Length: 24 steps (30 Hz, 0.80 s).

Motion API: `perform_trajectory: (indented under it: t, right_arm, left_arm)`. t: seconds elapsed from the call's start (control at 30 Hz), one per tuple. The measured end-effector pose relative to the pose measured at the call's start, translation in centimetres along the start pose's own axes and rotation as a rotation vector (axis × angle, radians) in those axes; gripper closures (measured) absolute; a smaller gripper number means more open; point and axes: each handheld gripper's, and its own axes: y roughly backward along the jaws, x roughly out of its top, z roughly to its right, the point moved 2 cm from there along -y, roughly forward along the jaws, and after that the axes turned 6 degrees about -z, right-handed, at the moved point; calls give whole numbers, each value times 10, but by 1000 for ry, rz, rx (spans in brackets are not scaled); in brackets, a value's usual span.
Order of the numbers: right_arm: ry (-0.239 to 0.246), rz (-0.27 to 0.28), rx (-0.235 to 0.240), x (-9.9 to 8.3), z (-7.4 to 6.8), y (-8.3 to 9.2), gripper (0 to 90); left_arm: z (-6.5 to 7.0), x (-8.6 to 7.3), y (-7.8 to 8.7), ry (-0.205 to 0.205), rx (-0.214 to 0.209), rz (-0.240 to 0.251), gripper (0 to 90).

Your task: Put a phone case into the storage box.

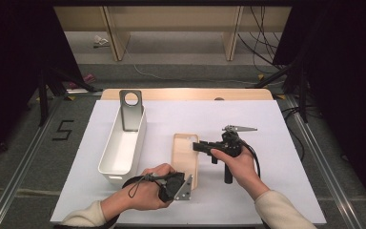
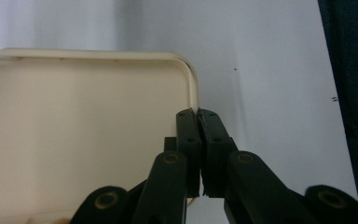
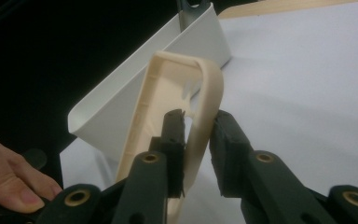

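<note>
On the white surface (image 1: 267, 191), just right of the long white plastic bin (image 1: 122, 145), the beige rectangular phone case (image 1: 185, 157) lies with its long axis from six to twelve o'clock, its near corner clamped by the left hand-held gripper (image 2: 198, 114), while the right hand-held gripper (image 3: 198, 123) straddles its side rim, jaws apart.

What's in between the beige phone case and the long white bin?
Nothing. In the high view, only a bare strip of the white table sheet lies between the phone case and the white bin.
</note>
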Motion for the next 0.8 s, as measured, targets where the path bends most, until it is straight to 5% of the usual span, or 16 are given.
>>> perform_trajectory:
  t: [0.53, 0.8]
  right_arm:
    - [-43, 23, 52, 4, -10, 6, 827]
    - [-44, 65, 69, 8, -10, 12, 830]
  left_arm:
    - [-3, -2, -2, 4, 11, -6, 873]
    - [-8, -4, 4, 77, 11, 58, 839]
